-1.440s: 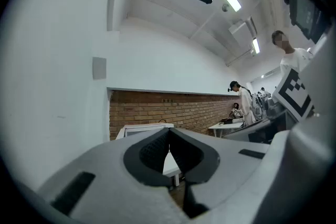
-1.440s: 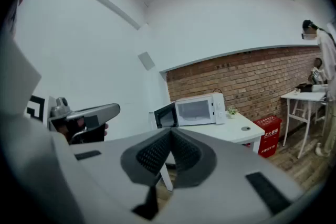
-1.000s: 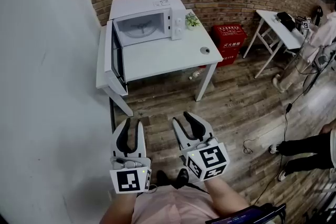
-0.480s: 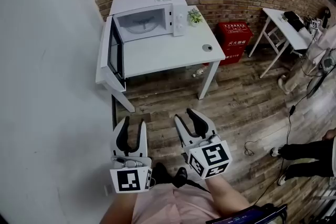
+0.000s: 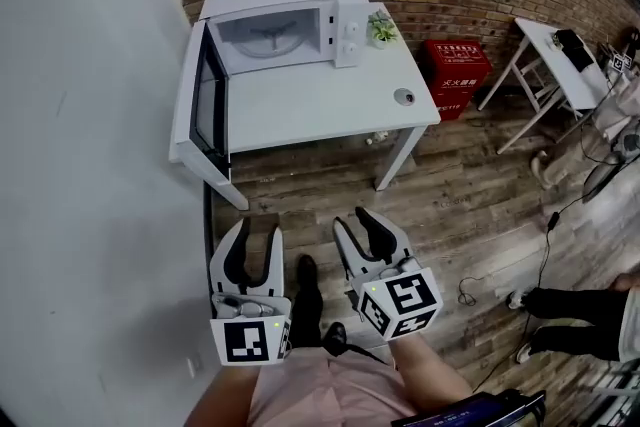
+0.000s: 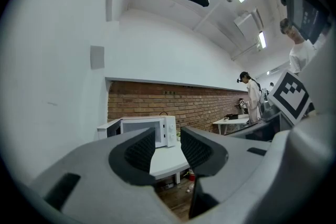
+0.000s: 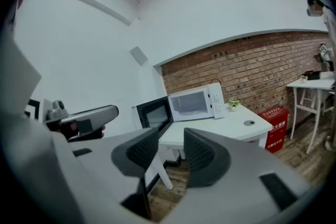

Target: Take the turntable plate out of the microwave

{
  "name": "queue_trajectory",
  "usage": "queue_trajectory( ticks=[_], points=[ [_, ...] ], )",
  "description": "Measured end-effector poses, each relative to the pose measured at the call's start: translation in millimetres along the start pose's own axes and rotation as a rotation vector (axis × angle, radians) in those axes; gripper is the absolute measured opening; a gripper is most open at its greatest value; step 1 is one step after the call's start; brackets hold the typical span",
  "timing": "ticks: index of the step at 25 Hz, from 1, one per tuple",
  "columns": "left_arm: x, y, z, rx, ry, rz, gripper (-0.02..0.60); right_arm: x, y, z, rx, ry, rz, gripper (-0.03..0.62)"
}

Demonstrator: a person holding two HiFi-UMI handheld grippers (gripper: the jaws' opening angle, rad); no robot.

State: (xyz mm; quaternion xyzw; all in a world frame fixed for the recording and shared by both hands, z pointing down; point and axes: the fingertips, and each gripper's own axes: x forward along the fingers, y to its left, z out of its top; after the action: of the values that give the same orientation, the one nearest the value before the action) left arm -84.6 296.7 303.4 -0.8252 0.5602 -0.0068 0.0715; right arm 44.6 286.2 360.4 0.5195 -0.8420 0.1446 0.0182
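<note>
The white microwave (image 5: 285, 10) stands at the back of a white table (image 5: 320, 105), its door (image 5: 203, 100) swung open to the left. Inside lies the pale turntable plate (image 5: 268, 43). Both grippers hang over the wooden floor, well short of the table. My left gripper (image 5: 253, 237) and right gripper (image 5: 353, 222) are open; their jaws have just opened wide and then closed a little, with nothing between them. The left gripper view shows the left gripper (image 6: 168, 147) pointing at the distant microwave (image 6: 142, 131). The right gripper (image 7: 171, 152) also faces the microwave (image 7: 194, 102).
A small potted plant (image 5: 381, 30) and a small round object (image 5: 403, 96) sit on the table's right side. A red box (image 5: 458, 67) stands by the brick wall. Another white table (image 5: 560, 55) and a person's legs (image 5: 575, 335) are at the right. A white wall runs along the left.
The table and microwave have come nearer and look larger. Both grippers sit slightly lower in the head view, and their jaws stand a little wider than a second ago.
</note>
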Motion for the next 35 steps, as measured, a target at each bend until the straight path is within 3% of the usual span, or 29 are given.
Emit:
queue_trajectory(
  ticks=[8,17,26,35],
  points=[
    [98.8,42.1,-30.4,-0.043,0.062,-0.034,0.144,110.8,-42.0,13.4,0.028,0.025,-0.014,0.146],
    [192.9,73.1,-24.9,-0.044,0.053,-0.108,0.143,207.8,-68.0,61.5,0.008,0.003,-0.027,0.14],
    [243.4,96.6,-14.1,-0.049,0.002,-0.085,0.138,239.5,-95.1,95.5,-0.019,-0.047,-0.052,0.138],
    [306.2,122.5,-37.4,-0.002,0.043,-0.013,0.135,305.9,-129.7,94.3,0.0,-0.009,0.012,0.135]
  ],
)
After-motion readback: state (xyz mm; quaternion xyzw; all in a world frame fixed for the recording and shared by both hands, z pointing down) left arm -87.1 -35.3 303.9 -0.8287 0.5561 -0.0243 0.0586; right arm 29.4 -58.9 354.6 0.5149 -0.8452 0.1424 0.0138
